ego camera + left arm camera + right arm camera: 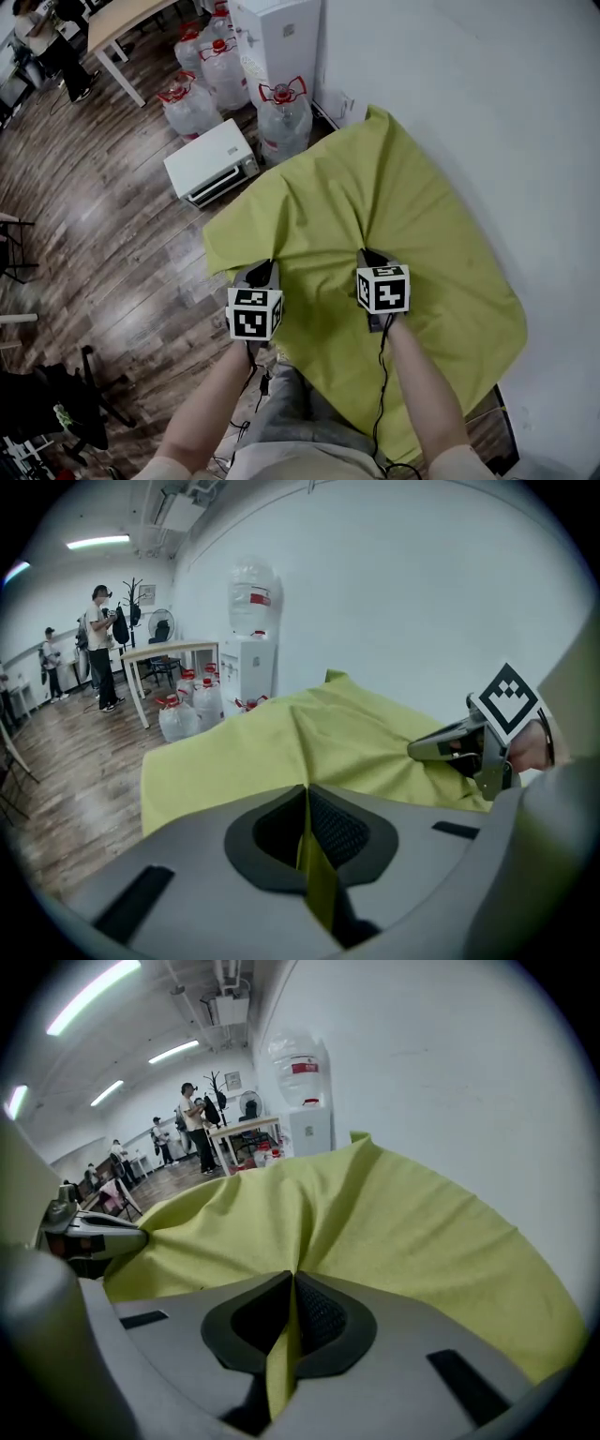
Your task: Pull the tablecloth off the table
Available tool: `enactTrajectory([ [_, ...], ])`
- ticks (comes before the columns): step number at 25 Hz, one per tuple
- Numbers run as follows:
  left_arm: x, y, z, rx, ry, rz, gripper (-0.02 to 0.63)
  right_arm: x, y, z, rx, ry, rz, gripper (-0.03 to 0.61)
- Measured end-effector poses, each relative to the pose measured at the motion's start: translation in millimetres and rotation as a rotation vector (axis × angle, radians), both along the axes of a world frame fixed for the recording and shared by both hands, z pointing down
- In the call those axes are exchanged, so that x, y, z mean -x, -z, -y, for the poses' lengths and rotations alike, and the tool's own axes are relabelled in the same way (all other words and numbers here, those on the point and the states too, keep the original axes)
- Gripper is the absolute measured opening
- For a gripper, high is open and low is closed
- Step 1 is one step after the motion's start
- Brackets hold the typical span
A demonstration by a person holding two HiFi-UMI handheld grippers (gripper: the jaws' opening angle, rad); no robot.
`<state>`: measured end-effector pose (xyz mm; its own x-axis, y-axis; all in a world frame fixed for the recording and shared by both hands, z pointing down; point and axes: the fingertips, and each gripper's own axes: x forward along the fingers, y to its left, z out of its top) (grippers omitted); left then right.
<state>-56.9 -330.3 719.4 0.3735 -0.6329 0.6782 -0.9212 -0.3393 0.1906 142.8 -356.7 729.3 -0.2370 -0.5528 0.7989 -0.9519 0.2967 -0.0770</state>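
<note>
A yellow-green tablecloth (394, 206) covers the table against the white wall. My left gripper (262, 272) is shut on a pinched fold of the tablecloth (309, 850) near its left front part. My right gripper (369, 255) is shut on another fold of the tablecloth (286, 1335) further right, with creases fanning out from the pinch. From the left gripper view the right gripper (459, 747) shows biting the cloth. The left gripper (103, 1237) appears at the left in the right gripper view. The tabletop itself is hidden under the cloth.
Several water jugs (225, 80) stand on the wooden floor by a white water dispenser (277, 37). A white microwave oven (212, 161) lies on the floor left of the table. A wooden desk (122, 28) and people stand further back.
</note>
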Motion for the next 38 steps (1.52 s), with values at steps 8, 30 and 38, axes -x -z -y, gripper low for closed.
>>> enactTrajectory([
  [8, 23.7, 74.7, -19.7, -0.071, 0.036, -0.114, 0.024, 11.8, 95.9, -35.1, -0.150, -0.081, 0.282, 0.032],
  [30, 167.9, 416.6, -53.7, -0.700, 0.229, -0.036, 0.025, 161.5, 473.6, -99.4, -0.680, 0.432, 0.597, 0.032],
  [38, 218.8, 530.7, -101.5, -0.892, 0.276, 0.012, 0.025, 206.7, 572.7, -121.3, -0.847, 0.560, 0.633, 0.032],
])
